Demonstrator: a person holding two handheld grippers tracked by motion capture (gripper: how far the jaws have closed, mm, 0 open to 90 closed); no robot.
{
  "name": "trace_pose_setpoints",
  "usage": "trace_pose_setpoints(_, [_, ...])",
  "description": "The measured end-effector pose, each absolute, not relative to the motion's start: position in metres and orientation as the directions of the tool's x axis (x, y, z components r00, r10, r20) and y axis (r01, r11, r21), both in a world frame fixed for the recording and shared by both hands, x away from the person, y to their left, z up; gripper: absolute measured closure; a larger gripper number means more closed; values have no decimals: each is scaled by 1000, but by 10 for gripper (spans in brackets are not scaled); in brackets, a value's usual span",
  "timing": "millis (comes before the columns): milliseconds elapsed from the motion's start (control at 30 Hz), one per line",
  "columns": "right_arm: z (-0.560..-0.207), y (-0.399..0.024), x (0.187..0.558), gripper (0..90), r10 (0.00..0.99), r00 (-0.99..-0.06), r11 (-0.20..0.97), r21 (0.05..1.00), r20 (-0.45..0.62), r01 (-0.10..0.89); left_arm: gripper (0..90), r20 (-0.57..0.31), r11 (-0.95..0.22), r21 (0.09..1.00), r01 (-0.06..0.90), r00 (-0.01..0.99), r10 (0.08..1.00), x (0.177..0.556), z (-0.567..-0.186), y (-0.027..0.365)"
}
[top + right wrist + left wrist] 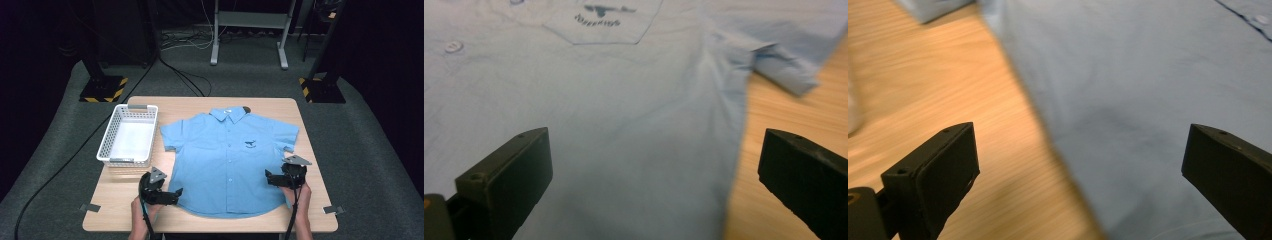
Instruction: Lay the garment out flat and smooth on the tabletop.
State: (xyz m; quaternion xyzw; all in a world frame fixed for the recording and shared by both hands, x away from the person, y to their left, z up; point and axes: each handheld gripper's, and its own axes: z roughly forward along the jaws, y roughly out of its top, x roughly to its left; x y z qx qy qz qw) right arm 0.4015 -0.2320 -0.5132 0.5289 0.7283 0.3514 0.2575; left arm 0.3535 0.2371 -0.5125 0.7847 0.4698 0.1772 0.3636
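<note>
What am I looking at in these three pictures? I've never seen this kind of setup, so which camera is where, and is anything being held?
A person stands at a wooden table, holding a handheld two-jaw tool in each hand: the left gripper and the right gripper. The high view looks down from above. The other two pictures come from small cameras riding on each gripper, looking out between its black jaws. A light blue short-sleeved shirt lies flat, buttoned, collar away from the person. Left of it sits a white plastic basket. Both grippers stand open at the shirt's side edges, near the hem; nothing is held yet.
</note>
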Motion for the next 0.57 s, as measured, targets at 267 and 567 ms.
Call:
trace_pose_setpoints(267, [-522, -289, 363, 1, 982, -190, 115, 765, 9, 634, 3, -59, -215, 720, 660, 367, 928, 350, -526, 284])
trace_pose_setpoints(567, [-528, -300, 363, 0, 989, -148, 100, 720, 3, 687, 0, -6, -232, 711, 663, 337, 942, 351, -531, 287])
